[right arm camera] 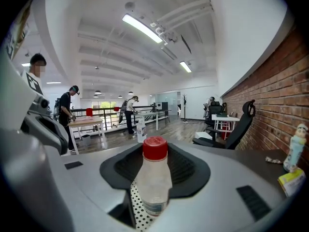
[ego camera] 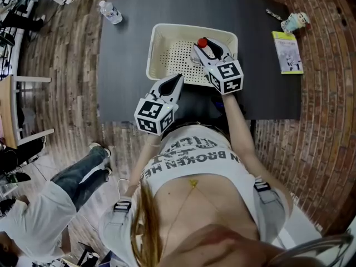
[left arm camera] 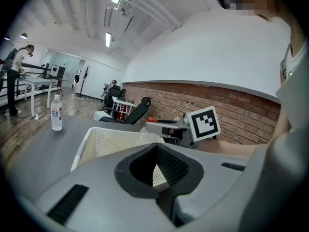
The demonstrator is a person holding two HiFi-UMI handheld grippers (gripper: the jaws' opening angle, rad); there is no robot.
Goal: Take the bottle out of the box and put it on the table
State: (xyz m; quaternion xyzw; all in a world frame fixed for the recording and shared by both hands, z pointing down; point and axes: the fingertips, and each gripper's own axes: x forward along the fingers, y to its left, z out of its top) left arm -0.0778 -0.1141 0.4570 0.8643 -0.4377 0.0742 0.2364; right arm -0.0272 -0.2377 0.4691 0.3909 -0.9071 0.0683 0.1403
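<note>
A small clear bottle with a red cap (right arm camera: pixel 153 182) stands upright between the pads of my right gripper (right arm camera: pixel 154 178), which is shut on it. In the head view this bottle (ego camera: pixel 202 42) and the right gripper (ego camera: pixel 207 52) are over the right part of the white perforated box (ego camera: pixel 161 38) on the dark table (ego camera: pixel 128 65). The box's dotted floor shows beneath the bottle. My left gripper (ego camera: pixel 177 81) hovers at the box's near edge, jaws shut with nothing in them. In the left gripper view the left gripper (left arm camera: pixel 157 170) faces the box (left arm camera: pixel 96 141), with the right gripper (left arm camera: pixel 166 124) beyond.
A clear water bottle (ego camera: pixel 110 11) stands on the table's far left corner. A yellow-green booklet (ego camera: pixel 287 52) and a small figure-shaped bottle (ego camera: pixel 295 22) lie at the table's right end. A person (ego camera: pixel 50 204) is on the wooden floor at lower left.
</note>
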